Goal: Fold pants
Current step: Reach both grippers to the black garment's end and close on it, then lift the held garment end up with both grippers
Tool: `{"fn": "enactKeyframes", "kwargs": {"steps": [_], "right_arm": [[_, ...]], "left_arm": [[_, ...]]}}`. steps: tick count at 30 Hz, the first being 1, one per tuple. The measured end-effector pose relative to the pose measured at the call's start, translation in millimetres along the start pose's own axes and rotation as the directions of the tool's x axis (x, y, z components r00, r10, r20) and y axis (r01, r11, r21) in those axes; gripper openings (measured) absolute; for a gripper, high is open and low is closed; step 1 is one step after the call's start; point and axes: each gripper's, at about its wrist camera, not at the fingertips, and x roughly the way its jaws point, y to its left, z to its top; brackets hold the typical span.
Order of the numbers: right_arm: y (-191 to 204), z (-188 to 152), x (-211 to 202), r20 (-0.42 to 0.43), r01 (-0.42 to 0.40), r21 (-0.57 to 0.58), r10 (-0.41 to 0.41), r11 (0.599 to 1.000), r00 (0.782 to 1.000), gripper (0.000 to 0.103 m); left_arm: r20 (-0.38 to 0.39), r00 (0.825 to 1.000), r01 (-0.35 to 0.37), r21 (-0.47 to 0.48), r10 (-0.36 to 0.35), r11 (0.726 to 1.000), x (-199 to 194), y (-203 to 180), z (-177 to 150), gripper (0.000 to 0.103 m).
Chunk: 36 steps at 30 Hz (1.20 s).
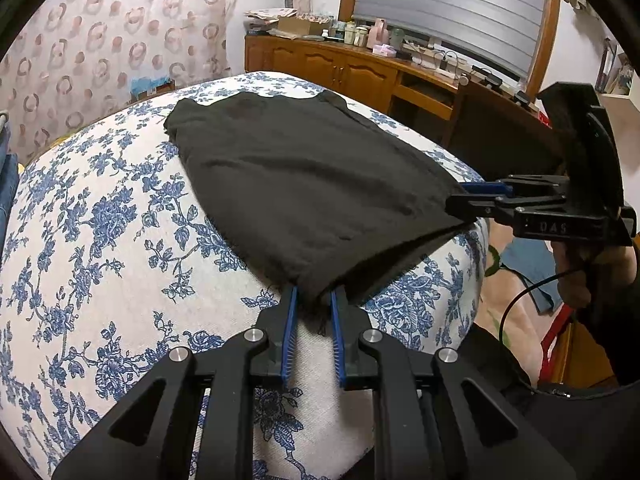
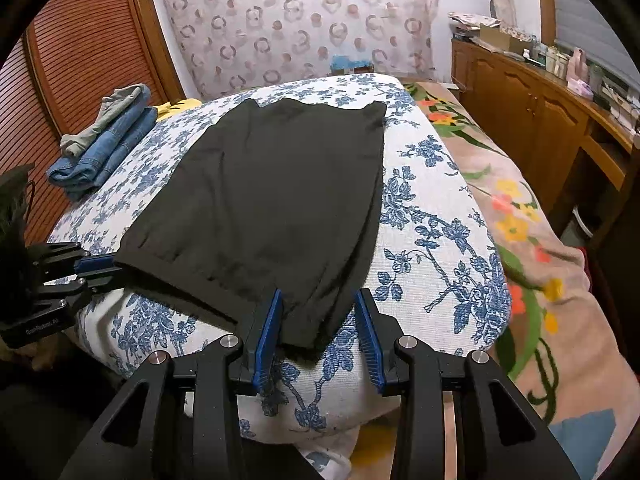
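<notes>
Black pants [image 1: 300, 172] [image 2: 280, 184] lie folded flat on a blue-flowered cover [image 1: 100, 220] [image 2: 432, 232], their near end hanging at the cover's front edge. My left gripper [image 1: 314, 294] is shut on one near corner, with the cloth bunched between its blue pads; in the right wrist view this gripper [image 2: 106, 270] sits at the pants' left corner. My right gripper [image 2: 319, 298] straddles the other near corner with its jaws apart. The cloth lies between them and the right pad [image 2: 366, 320] stands off it. In the left wrist view the right gripper [image 1: 466, 196] reaches in from the right.
Folded jeans [image 2: 108, 148] are stacked at the far left of the cover. A flowered blanket [image 2: 520, 220] covers the bed to the right. A cluttered wooden sideboard [image 1: 344, 68] [image 2: 532, 120] runs under the window. A hand [image 1: 576, 276] holds the right gripper's handle.
</notes>
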Motion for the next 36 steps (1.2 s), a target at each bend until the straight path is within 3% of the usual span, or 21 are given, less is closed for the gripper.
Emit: {"fn": "enactKeyframes", "kwargs": {"steps": [5,11,17,22,28,36], "right_arm": [[2.0,-0.5,0.7,-0.003,-0.014,-0.009,0.014,1.0,1.0,0.039],[1.7,-0.7,1.3,-0.006,-0.065,-0.003,0.065,0.998,0.998,0.014],[2.8,5.4,-11.2,0.052,-0.097,-0.001,0.097,0.995,0.994,0.01],[8.8,24.0,-36.2,0.13,-0.109,-0.031,0.112,0.994,0.985,0.01],[24.1,43.2,-70.1,0.215,-0.12,-0.1,0.139,0.988,0.967,0.009],[51.1,59.6,-96.0,0.286,-0.138,-0.201,0.192,0.97,0.939,0.009]], "left_arm": [[0.0,1.0,-0.003,-0.002,0.003,1.0,1.9,1.2,0.6,0.018],[0.008,1.0,0.0,-0.005,0.0,1.0,1.9,1.2,1.5,0.016],[0.086,0.996,0.0,-0.018,0.002,1.0,-23.0,2.6,16.1,0.01],[0.181,0.983,-0.013,-0.009,0.015,1.0,-56.4,1.4,36.0,0.009],[0.293,0.955,-0.039,0.004,0.036,0.999,-106.7,0.8,56.2,0.008],[0.374,0.923,-0.089,-0.004,0.084,0.996,-145.7,15.6,61.2,0.008]]}}
